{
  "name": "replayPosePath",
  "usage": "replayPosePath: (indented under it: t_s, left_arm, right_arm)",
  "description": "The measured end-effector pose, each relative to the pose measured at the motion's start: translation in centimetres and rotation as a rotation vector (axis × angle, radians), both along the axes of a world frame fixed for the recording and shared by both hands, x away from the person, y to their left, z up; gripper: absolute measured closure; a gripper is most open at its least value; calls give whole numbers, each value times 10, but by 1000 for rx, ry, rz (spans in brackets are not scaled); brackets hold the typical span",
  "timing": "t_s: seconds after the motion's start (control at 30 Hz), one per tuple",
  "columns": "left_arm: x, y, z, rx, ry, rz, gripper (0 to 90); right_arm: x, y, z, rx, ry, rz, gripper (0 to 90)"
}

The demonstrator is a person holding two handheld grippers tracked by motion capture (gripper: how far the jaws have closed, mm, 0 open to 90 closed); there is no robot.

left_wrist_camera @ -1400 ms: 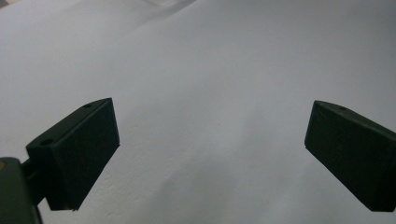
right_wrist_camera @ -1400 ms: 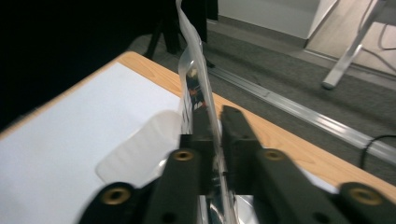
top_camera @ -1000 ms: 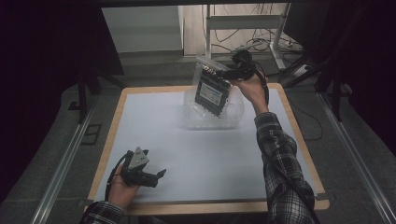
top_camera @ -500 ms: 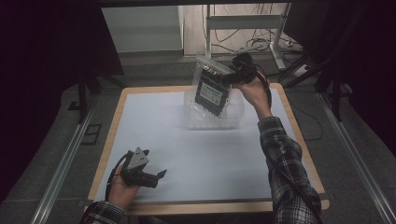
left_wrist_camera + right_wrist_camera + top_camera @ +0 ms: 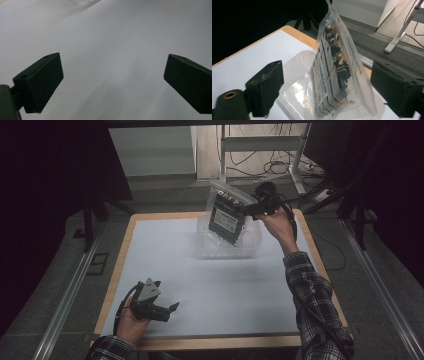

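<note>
A clear zip bag [image 5: 227, 217] holding a dark flat pack is seen standing tilted in a clear plastic tub [image 5: 252, 247] near the far edge of the desk [image 5: 210, 285], toward its far right corner. The right tool [image 5: 248, 209] is held at the bag's upper right edge; in the right gripper view its jaws have just been opening and are spread wide, with the bag [image 5: 337, 67] between them but not pressed by either. The left tool [image 5: 172, 308] is held low over the near left corner of the desk, well apart from the tub, its jaws spread with nothing between them.
</note>
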State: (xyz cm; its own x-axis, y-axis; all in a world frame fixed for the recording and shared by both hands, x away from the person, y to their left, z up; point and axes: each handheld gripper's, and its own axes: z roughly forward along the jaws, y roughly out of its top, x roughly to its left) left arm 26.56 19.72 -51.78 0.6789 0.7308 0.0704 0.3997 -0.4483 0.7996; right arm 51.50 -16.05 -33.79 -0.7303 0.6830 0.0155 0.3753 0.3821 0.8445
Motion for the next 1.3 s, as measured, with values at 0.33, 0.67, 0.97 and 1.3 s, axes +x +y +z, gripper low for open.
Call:
replayPosePath:
  t_s: [0.33, 0.67, 0.97, 1.3]
  left_arm:
    - [0, 0, 0, 2, 1, -4, 19]
    - [-1, -2, 1, -13, 3, -26, 31]
    - [-1, -2, -2, -26, 1, -27, 22]
    - [2, 0, -5, -41, 11, -17, 8]
  right_arm:
    - [-19, -8, -6, -27, -3, 2, 37]
    - [-48, -21, -14, -19, -17, 22, 7]
    - [-78, -30, -28, -13, -1, 41, 3]
    - [-114, -40, -55, 2, 3, 41, 3]
